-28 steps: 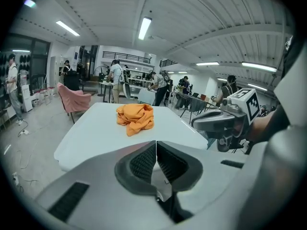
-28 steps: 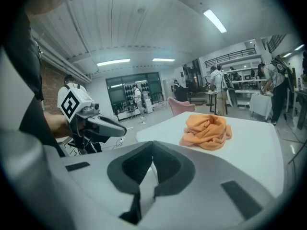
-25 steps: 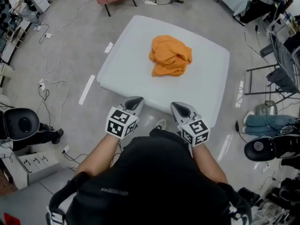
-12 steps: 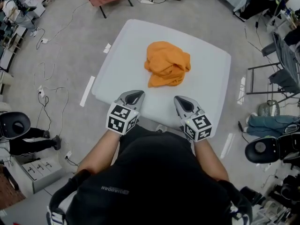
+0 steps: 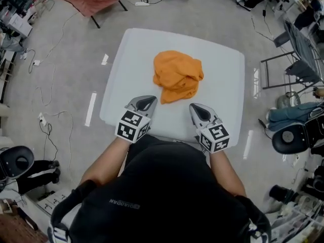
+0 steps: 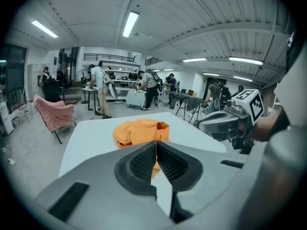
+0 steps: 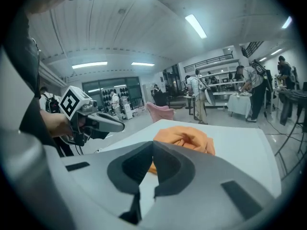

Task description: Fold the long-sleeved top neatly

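Orange top (image 5: 177,76) on white table (image 5: 225,87); left tongs (image 5: 147,102), right tongs (image 5: 195,108) closed.

White, flat, squarish table (image 5: 225,90) w/ rounded corners, standing on grey floor (image 5: 61,75). On it: crumpled orange fabric long-sleeved top (image 5: 177,76), bunched in a heap approx at ctr, folds piled on each other, well apart from every table edge.
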Motion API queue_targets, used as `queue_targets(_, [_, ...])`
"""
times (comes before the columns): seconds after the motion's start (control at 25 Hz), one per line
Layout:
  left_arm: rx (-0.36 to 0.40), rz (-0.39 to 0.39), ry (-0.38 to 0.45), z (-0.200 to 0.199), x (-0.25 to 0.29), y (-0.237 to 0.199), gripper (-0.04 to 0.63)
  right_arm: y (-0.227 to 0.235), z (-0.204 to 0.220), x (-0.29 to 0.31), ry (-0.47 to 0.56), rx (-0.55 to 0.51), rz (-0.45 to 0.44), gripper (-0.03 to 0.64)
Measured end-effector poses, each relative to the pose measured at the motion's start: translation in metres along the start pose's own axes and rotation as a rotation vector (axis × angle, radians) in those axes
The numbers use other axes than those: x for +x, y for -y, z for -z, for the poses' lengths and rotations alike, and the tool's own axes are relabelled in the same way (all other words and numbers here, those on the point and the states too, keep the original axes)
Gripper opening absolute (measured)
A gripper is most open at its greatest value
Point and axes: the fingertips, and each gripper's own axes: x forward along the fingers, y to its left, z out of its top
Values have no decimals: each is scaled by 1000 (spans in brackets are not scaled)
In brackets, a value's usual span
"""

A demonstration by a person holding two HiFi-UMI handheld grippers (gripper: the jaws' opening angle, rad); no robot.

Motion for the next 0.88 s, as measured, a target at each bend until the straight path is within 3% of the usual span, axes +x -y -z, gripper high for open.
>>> queue_targets(0.48, [98,132,-19,-11,4,-62,7,-17,-13,38,12,29,190,5])
queue_targets(0.88, [76,144,-31,-9,10,-85,6,-14,-20,57,-11,21,227,5])
